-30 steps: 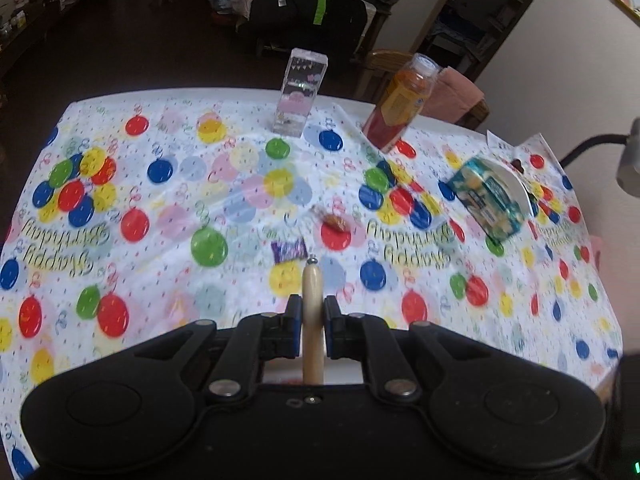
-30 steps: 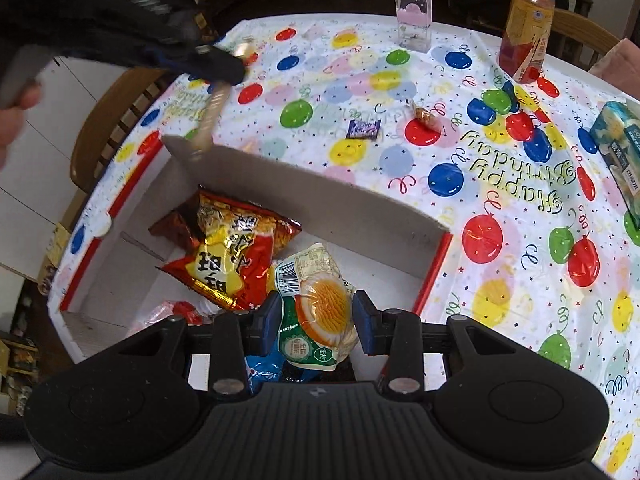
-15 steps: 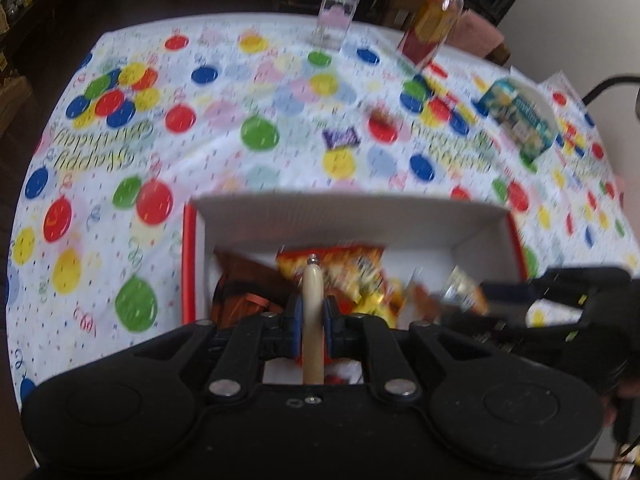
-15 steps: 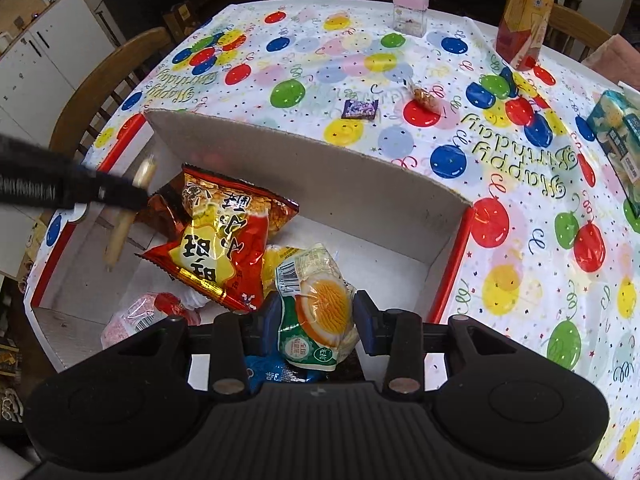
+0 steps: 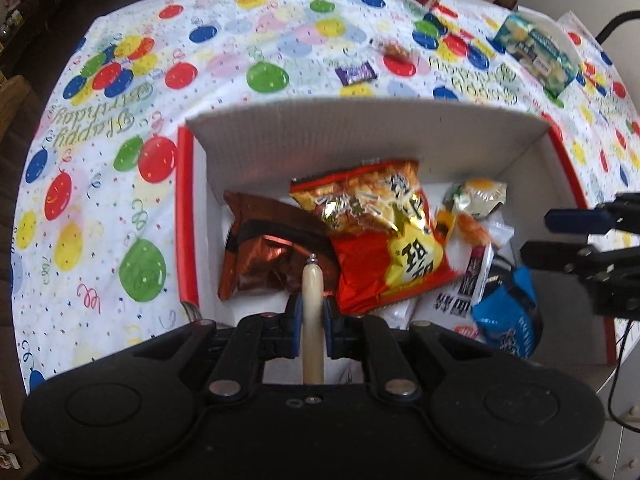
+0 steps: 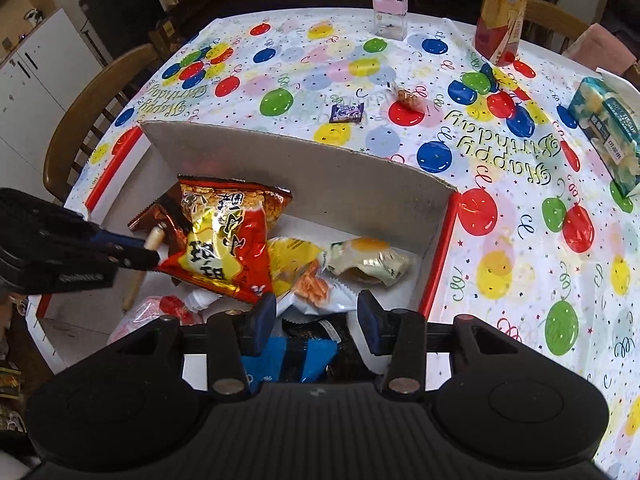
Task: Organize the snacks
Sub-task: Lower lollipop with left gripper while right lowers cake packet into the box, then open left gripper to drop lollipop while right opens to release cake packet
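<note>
My left gripper (image 5: 311, 316) is shut on a beige sausage stick (image 5: 312, 292) and hangs low inside the white, red-edged cardboard box (image 5: 360, 140), just over a brown foil bag (image 5: 264, 256). From the right wrist view, the left gripper (image 6: 132, 252) and the stick (image 6: 154, 238) sit at the box's left side, beside a red and yellow chip bag (image 6: 228, 240). My right gripper (image 6: 316, 316) is open above the box's near right part. An egg-picture packet (image 6: 368, 260) lies loose in the box (image 6: 300, 176), ahead of the right gripper's fingers. A blue packet (image 6: 288, 360) lies under them.
On the balloon tablecloth beyond the box lie a purple candy (image 6: 346, 112) and a small brown wrapped sweet (image 6: 408, 98). A tissue pack (image 6: 608, 132) is at the right. An orange drink bottle (image 6: 502, 16) and a clear pink case (image 6: 390, 0) stand at the far edge. A wooden chair (image 6: 80, 120) is at the left.
My left gripper carried the sausage stick from above the table down into the box. My right gripper opened, and the egg-picture packet it held now lies in the box.
</note>
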Available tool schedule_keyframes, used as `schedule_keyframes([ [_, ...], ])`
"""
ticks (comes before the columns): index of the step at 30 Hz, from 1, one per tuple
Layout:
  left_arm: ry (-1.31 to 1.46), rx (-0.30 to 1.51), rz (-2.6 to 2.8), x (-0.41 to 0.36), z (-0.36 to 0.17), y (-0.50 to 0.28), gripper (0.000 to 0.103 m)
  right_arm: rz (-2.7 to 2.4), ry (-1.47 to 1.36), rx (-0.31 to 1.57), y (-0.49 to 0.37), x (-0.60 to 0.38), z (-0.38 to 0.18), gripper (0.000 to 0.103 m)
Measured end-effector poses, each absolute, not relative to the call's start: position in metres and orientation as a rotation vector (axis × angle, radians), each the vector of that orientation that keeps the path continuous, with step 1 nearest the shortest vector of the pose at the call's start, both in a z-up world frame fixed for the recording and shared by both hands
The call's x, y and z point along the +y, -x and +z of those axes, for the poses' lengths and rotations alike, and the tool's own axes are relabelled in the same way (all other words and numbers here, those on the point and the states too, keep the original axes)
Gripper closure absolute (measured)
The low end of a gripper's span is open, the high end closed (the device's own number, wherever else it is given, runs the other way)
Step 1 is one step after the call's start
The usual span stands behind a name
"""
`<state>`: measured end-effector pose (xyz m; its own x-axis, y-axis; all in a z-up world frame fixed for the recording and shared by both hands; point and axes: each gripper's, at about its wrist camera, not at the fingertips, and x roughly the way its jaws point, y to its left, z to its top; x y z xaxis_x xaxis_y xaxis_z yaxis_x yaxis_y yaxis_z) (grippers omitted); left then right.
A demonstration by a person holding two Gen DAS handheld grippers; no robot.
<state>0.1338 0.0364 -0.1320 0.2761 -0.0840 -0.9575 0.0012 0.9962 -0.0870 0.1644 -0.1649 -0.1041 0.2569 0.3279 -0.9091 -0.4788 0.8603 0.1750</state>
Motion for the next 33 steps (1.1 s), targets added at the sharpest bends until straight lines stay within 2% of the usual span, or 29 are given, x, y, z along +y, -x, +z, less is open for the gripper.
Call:
schedule_keyframes([
  [8, 0.054, 1.315, -0.079, 0.033, -0.133, -0.13, 0.093, 0.551, 0.106, 1.17, -0.153, -0.169, -0.086, 0.059],
  [9, 0.048, 1.312, -0.08, 0.032, -0.132, -0.129, 0.093, 0.553, 0.102, 1.166, -0.152, -0.17, -0.083, 0.058],
  [11, 0.049, 1.308, -0.084, 0.032, -0.13, -0.127, 0.092, 0.552, 0.094, 1.155, -0.15, -0.171, -0.078, 0.048],
  [12, 0.052, 1.305, -0.089, 0.032, -0.128, -0.126, 0.091, 0.551, 0.091, 1.145, -0.149, -0.172, -0.075, 0.044],
  [20, 0.081, 1.256, -0.126, 0.033, -0.107, -0.123, 0.077, 0.544, 0.081, 1.097, -0.15, -0.176, -0.051, 0.043],
  [21, 0.084, 1.245, -0.131, 0.033, -0.103, -0.122, 0.07, 0.543, 0.081, 1.092, -0.151, -0.176, -0.048, 0.043],
  [22, 0.084, 1.233, -0.133, 0.032, -0.099, -0.122, 0.055, 0.542, 0.081, 1.087, -0.151, -0.177, -0.046, 0.043],
  [23, 0.077, 1.215, -0.132, 0.031, -0.095, -0.122, 0.044, 0.541, 0.082, 1.082, -0.152, -0.177, -0.043, 0.043],
  [24, 0.06, 1.191, -0.125, 0.029, -0.09, -0.122, 0.025, 0.539, 0.083, 1.077, -0.153, -0.177, -0.041, 0.043],
  [25, 0.039, 1.159, -0.117, 0.028, -0.085, -0.121, 0.018, 0.536, 0.083, 1.074, -0.154, -0.178, -0.039, 0.043],
  [29, 0.031, 1.101, -0.118, 0.025, -0.066, -0.126, 0.018, 0.54, 0.08, 1.059, -0.161, -0.18, -0.029, 0.042],
  [33, 0.04, 1.045, -0.106, 0.023, -0.047, -0.136, 0.012, 0.545, 0.093, 1.027, -0.169, -0.182, -0.019, 0.031],
])
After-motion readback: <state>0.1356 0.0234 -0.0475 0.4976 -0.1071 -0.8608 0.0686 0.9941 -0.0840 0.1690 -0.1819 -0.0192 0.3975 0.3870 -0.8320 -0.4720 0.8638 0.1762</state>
